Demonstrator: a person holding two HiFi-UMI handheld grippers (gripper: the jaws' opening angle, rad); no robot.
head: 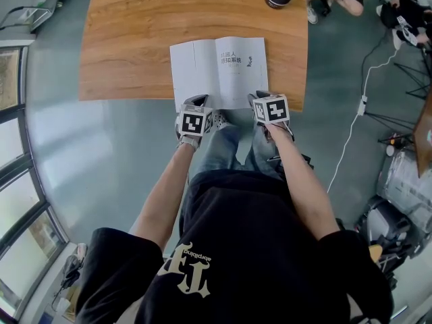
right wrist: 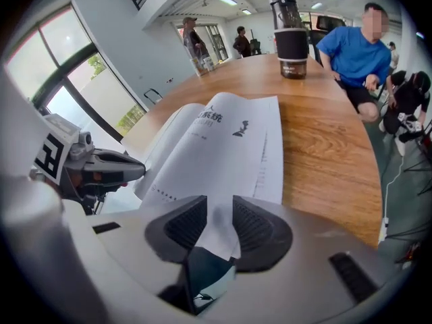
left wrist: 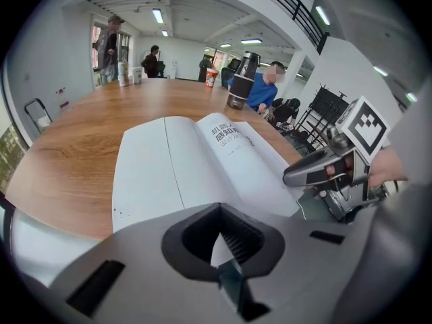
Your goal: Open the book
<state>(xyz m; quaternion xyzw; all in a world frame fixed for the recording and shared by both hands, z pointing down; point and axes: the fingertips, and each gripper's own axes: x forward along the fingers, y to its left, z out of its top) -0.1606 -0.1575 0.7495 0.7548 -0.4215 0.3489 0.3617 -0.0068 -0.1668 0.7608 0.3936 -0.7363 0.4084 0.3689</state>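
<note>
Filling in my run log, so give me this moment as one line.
book: open on table | left gripper: shut, book's near edge | right gripper: open, book's near edge

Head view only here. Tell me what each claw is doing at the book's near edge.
Observer: The right claw is open. The book has its page edge lying loose in the gap.
Operator: Now the left one.
Observer: The left claw has its tips together, with a white sliver of page between the pads.
Operator: Report anything past the flask.
Observer: What looks like a red cup stands farther along the table.
</note>
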